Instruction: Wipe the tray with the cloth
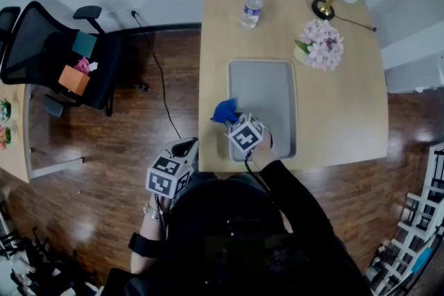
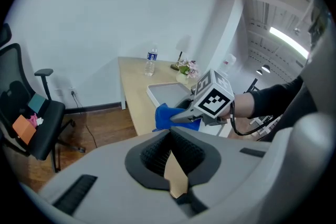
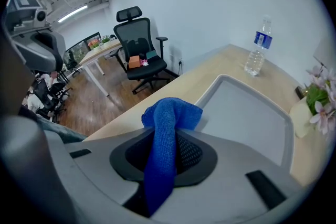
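Blue microfibre cloth (image 3: 170,123) is sitting pinched in my R gripper (image 3: 168,144), jaws clamping narrow on it, a bunch poking out past the tips. It's hanging at the near left edge of the grey rectangular plastic tray (image 1: 267,86) on the light wood desk (image 1: 347,121); can't tell if it's touching. L gripper (image 2: 170,157) is idling off the desk's near edge, jaws closed on nothing. Tray's looking bare w/ no wipe marks, so I'm judging most wiping is left.
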